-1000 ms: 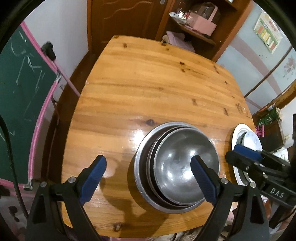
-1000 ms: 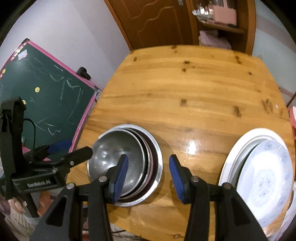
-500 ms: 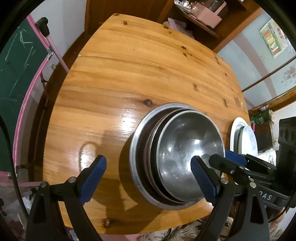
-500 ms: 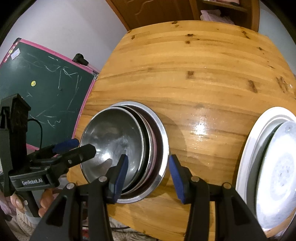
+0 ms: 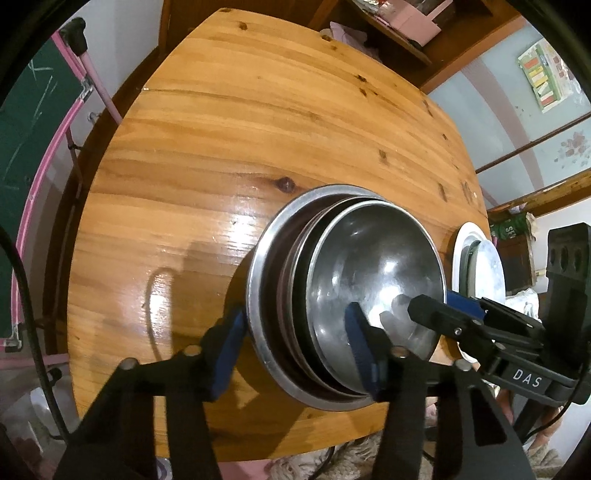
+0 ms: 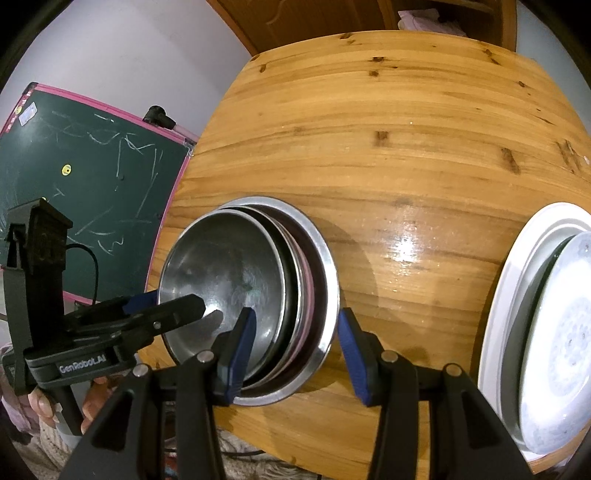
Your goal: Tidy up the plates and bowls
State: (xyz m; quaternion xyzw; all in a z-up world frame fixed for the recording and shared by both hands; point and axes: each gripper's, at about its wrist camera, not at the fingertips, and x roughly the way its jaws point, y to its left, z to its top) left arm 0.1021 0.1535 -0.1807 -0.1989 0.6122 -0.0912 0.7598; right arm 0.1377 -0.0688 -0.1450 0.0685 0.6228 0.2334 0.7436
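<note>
A nested stack of steel bowls (image 5: 369, 273) sits near the front edge of the wooden table (image 5: 258, 129); it also shows in the right wrist view (image 6: 229, 273). My left gripper (image 5: 295, 354) straddles the stack's near-left rims, one finger outside, one inside the top bowl, its jaws partly closed around them. My right gripper (image 6: 295, 350) is open and straddles the stack's near-right rims the same way. A stack of white plates (image 6: 554, 325) lies at the table's right edge.
A green chalkboard with a pink frame (image 6: 81, 177) stands left of the table. A wooden door and a shelf with clutter (image 5: 399, 26) are behind the table. The table's front edge is just below both grippers.
Both grippers moved forward and down onto the bowl stack. The left gripper's jaws narrowed from wide open until they bracket the rims. The right gripper's jaws now straddle the opposite rims.
</note>
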